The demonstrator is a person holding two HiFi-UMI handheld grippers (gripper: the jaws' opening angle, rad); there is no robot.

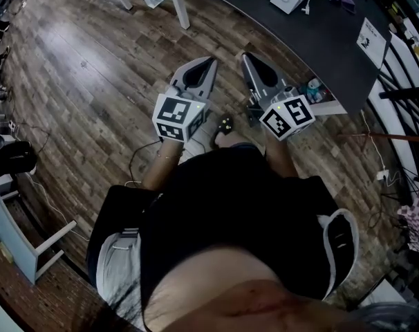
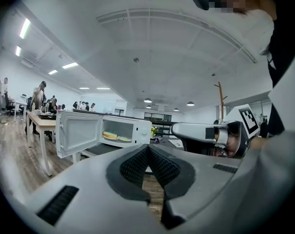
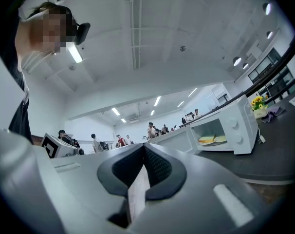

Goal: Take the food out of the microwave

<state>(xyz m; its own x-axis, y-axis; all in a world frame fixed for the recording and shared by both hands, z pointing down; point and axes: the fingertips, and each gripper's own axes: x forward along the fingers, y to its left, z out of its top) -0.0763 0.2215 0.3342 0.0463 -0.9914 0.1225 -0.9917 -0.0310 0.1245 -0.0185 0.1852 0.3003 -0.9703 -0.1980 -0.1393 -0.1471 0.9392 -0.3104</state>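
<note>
Wood-plank floor (image 1: 92, 81) underfoot, dark bench (image 1: 320, 33) ahead. Holds left claw (image 2: 147, 149) pressed together, empty; holds right claw (image 3: 143, 149) the same, pads meeting. Faces white microwave (image 2: 138, 130) on bench, door (image 2: 79, 133) swung open. Finds pale yellow food (image 2: 110, 135) lying inside, well apart from both claws.

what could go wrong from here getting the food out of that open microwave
Both the left gripper and right gripper are shut; if they reach in like that, they may shove the food deeper instead of gripping it. The microwave door stands open on the left, so the left gripper could bump it on approach.
</note>
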